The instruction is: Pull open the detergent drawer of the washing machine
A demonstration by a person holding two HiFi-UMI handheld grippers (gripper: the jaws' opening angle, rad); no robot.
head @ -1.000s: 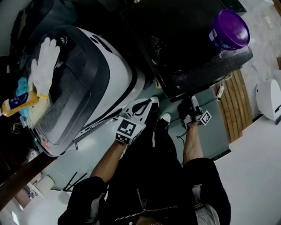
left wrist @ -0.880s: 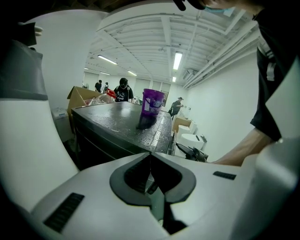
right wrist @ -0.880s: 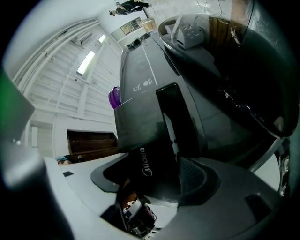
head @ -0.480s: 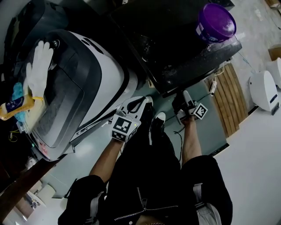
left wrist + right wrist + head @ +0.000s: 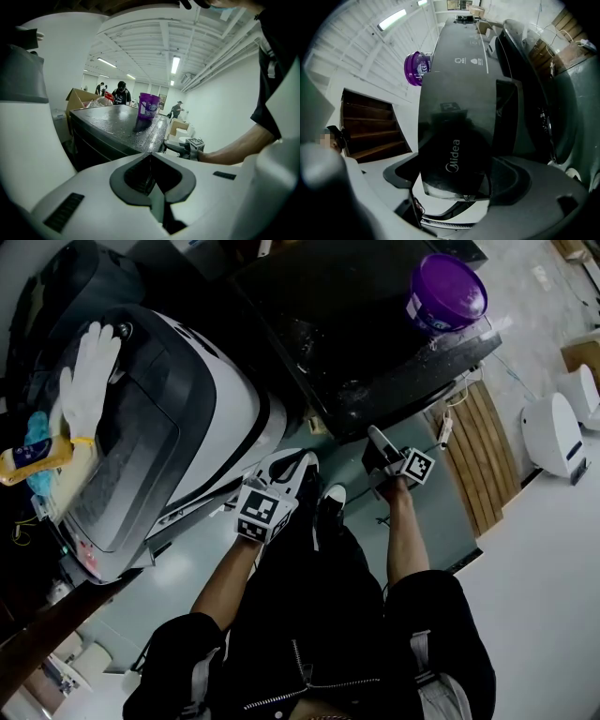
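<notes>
White washing machine [image 5: 216,418] far left, a glove [image 5: 89,381] and a bottle [image 5: 33,460] lying on its lid. Left hand-held gripper [image 5: 150,157] is just off its front corner – jaws together, nothing in them. Black washing machine [image 5: 356,343] is next. Right hand-held gripper [image 5: 457,174] is up at its front – jaws have just been opening and stand wide, astride the detergent drawer [image 5: 454,140], the glossy Midea panel, with no clamp visible. Purple bucket [image 5: 448,292] on top, far right.

From above, the black washing machine [image 5: 366,343] hides its front; what seems a yellow bottle [image 5: 36,457] runs off-frame.
</notes>
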